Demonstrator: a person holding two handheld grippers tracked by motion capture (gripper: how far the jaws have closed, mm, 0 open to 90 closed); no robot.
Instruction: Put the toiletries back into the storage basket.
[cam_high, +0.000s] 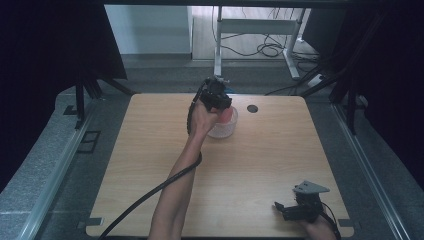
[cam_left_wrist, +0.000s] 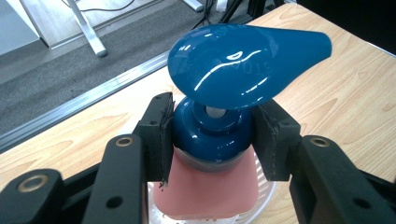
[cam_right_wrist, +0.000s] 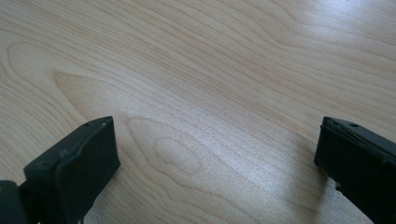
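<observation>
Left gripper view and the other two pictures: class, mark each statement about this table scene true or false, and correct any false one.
1. The left gripper has its jaws closed on the blue pump top of a pink bottle. True.
2. The bottle lies flat on the table. False: it stands in a clear bowl.
3. The right gripper has its jaws apart over bare wood. True.
4. The right gripper holds a cup. False: nothing lies between its jaws.

bare table (cam_high: 260, 165) all round, pump bottle (cam_left_wrist: 212, 130) in bowl (cam_high: 223, 131) far-centre
</observation>
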